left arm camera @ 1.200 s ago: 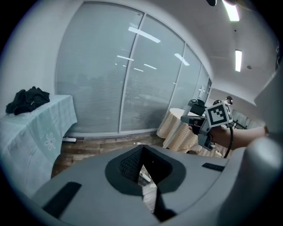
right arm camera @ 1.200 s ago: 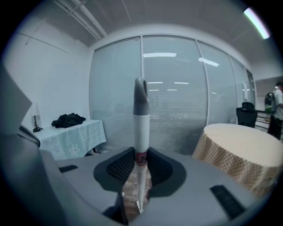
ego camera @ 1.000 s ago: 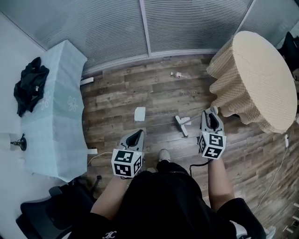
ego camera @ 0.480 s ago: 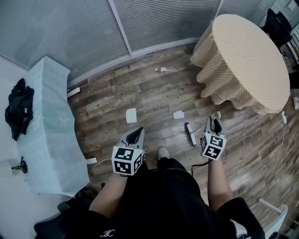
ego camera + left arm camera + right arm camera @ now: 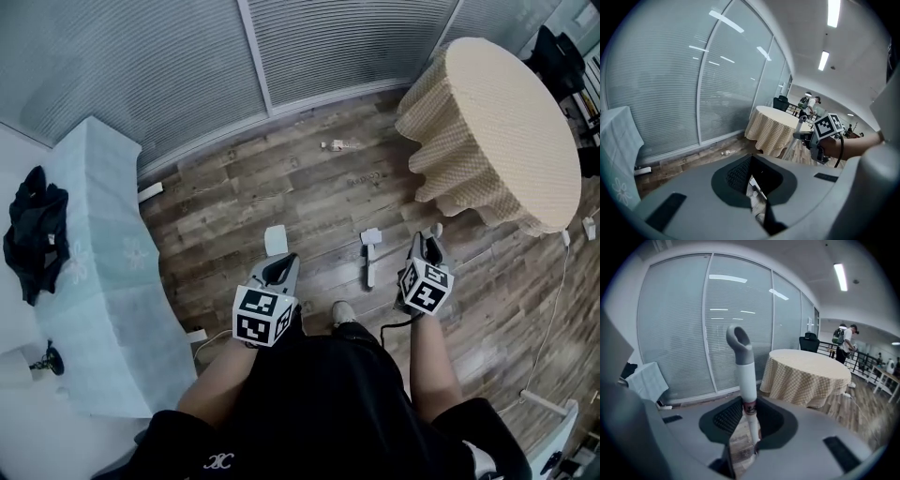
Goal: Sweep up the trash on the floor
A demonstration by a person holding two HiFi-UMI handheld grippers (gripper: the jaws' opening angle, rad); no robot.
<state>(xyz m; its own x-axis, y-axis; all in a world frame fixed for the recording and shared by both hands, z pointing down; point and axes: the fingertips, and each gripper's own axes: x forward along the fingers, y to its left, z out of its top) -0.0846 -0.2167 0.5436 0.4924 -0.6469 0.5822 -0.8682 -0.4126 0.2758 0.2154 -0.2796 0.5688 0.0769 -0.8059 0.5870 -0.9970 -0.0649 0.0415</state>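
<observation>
Right gripper (image 5: 749,416) clamps the broom handle (image 5: 746,376), left gripper (image 5: 752,176) pinches a thin pale handle (image 5: 757,189); a paper scrap (image 5: 372,235) lies on the floor (image 5: 309,192) by the broom head (image 5: 368,269). A hard stroke could flick it under the table (image 5: 511,122)

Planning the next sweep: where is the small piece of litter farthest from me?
Head view: the litter lies on the wood floor by the window wall, just left of the round table.

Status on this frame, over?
Right gripper shut on broom handle, brush on the floor. Left gripper jaws slightly apart, hold unclear. Paper scrap by the brush, more litter ahead. Round table close on the right.
</observation>
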